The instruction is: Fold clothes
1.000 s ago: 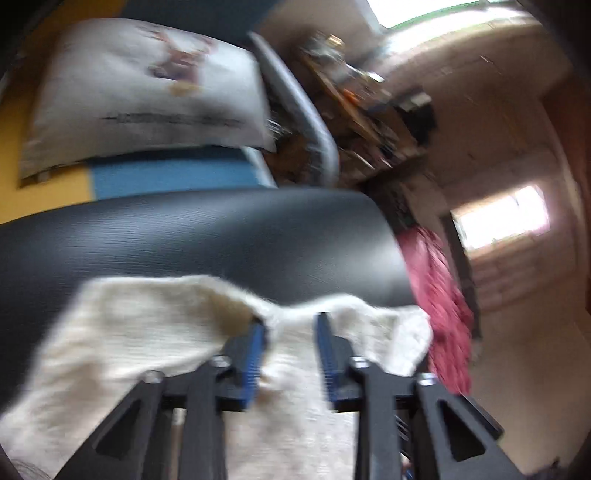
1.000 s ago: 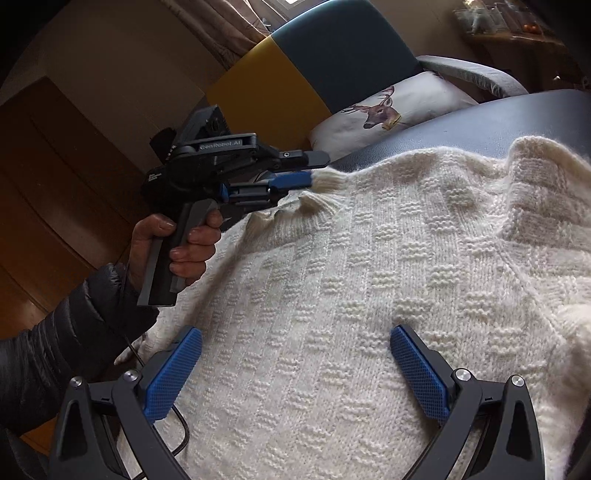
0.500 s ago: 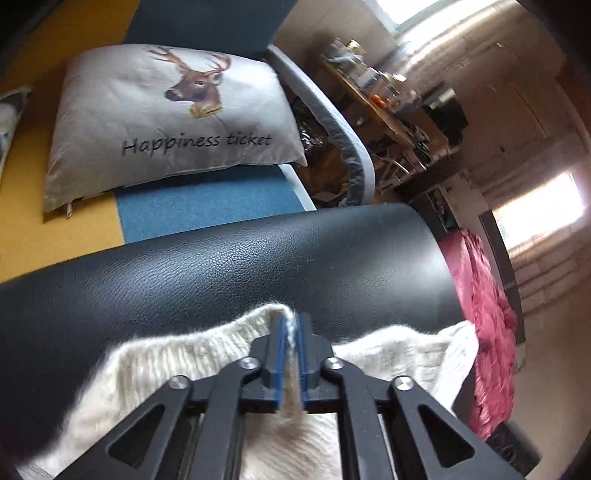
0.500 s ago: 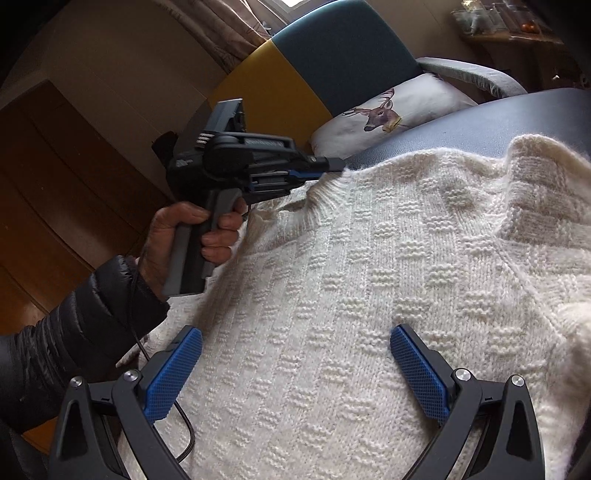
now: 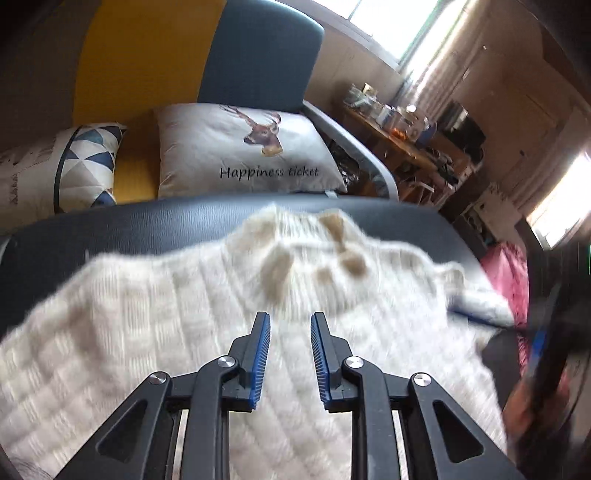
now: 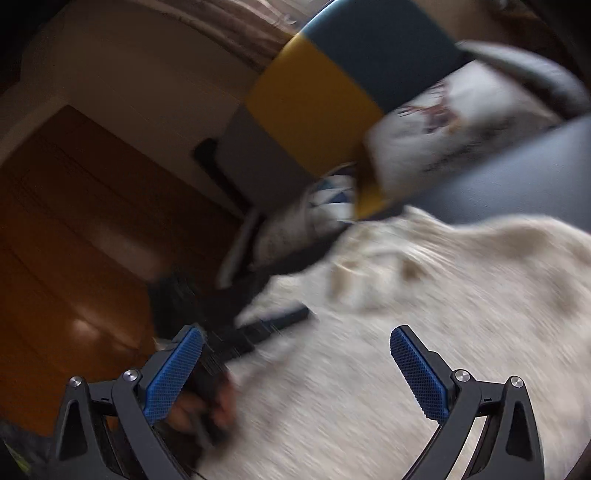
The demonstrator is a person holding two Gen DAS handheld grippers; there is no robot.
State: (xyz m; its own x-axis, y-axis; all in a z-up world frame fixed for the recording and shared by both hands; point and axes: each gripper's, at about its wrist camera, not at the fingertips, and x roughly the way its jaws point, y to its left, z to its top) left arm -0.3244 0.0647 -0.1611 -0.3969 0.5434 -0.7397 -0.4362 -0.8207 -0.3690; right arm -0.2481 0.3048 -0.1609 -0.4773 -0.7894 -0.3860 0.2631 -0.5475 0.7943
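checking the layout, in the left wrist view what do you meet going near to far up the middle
left gripper → white sweater → black chair back → deer pillow → blue and yellow sofa back

Daylit room, both views smeared by motion

Windows (image 5: 384, 22) blow out white in the left wrist view; the sweater (image 5: 207, 332) blurs while the deer pillow (image 5: 251, 147) stays crisp. The right wrist view streaks throughout; fisheye corners fall dark.
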